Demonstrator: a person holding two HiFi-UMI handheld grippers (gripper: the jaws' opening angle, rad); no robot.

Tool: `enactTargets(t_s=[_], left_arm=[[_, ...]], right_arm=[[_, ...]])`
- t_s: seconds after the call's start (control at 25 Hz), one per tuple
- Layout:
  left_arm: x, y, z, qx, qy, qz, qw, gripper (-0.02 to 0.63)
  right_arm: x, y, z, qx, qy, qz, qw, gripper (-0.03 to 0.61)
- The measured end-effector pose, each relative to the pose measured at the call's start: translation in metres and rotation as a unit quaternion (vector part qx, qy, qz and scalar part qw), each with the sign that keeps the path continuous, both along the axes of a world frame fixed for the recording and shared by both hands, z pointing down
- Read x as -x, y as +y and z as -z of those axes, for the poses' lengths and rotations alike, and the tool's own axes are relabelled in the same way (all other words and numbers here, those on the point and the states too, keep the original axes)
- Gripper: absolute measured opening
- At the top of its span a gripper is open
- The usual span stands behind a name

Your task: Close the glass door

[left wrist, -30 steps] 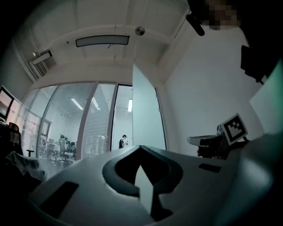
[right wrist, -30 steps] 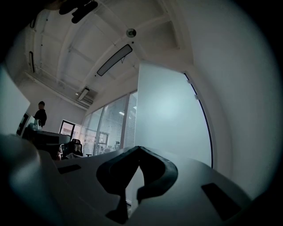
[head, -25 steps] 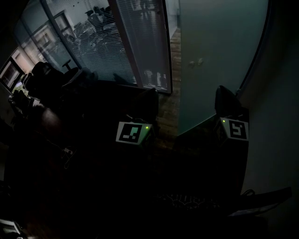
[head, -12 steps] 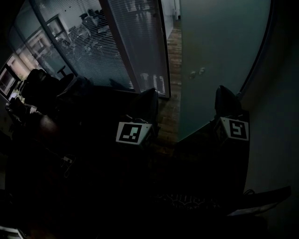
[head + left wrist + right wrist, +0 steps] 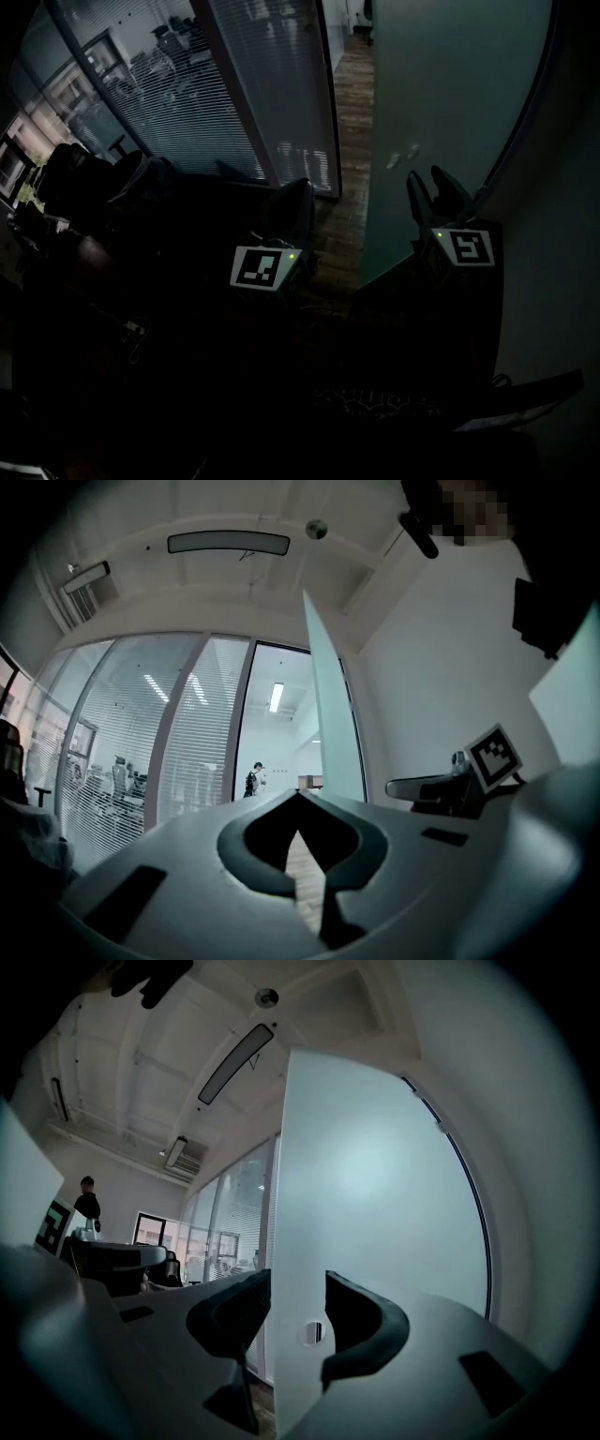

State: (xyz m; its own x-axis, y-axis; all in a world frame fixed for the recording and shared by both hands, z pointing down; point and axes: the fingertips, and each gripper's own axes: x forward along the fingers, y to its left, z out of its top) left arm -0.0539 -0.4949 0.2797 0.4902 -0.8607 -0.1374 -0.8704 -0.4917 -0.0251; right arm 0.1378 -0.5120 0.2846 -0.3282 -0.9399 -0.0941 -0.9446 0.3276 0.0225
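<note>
Frosted glass door is standing ajar on the right side. There's a big glass partition wall with slatted blinds on the left, and a strip of brown wooden floor shows through the gap between them. Right tongs point straight at the door and have just been opening, so they're released now, with the door's free edge and its small round metal fitting lined up in the gap and neither pad pinching it afaict. Left tongs are clenched tip to tip on nothing, aimed at the open doorway.
</note>
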Motion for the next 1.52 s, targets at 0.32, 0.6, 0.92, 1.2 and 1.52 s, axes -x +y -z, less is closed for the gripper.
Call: enactTargets(t_s=[0.32,0.6,0.92,1.2,1.52], left_arm=[[0.016,-0.028,0.000,-0.005,0.002,0.001,1.0000,0.002],[0.032,-0.056,0.001,-0.008,0.000,0.008,0.9999,0.002],[0.047,-0.064,0.001,-0.008,-0.005,0.023,0.9997,0.002],[0.060,-0.075,0.000,-0.006,-0.005,0.032,0.9995,0.002],[0.067,-0.074,0.002,-0.006,-0.003,0.036,0.9993,0.002]], right_arm=[[0.022,-0.038,-0.004,0.010,0.002,0.011,1.000,0.189],[0.038,-0.072,-0.008,0.017,0.001,0.021,1.000,0.190],[0.066,-0.088,-0.026,0.042,0.010,0.053,0.998,0.199],[0.072,-0.101,-0.027,0.045,0.011,0.054,0.997,0.198],[0.080,-0.114,-0.027,0.048,0.019,0.055,0.997,0.198]])
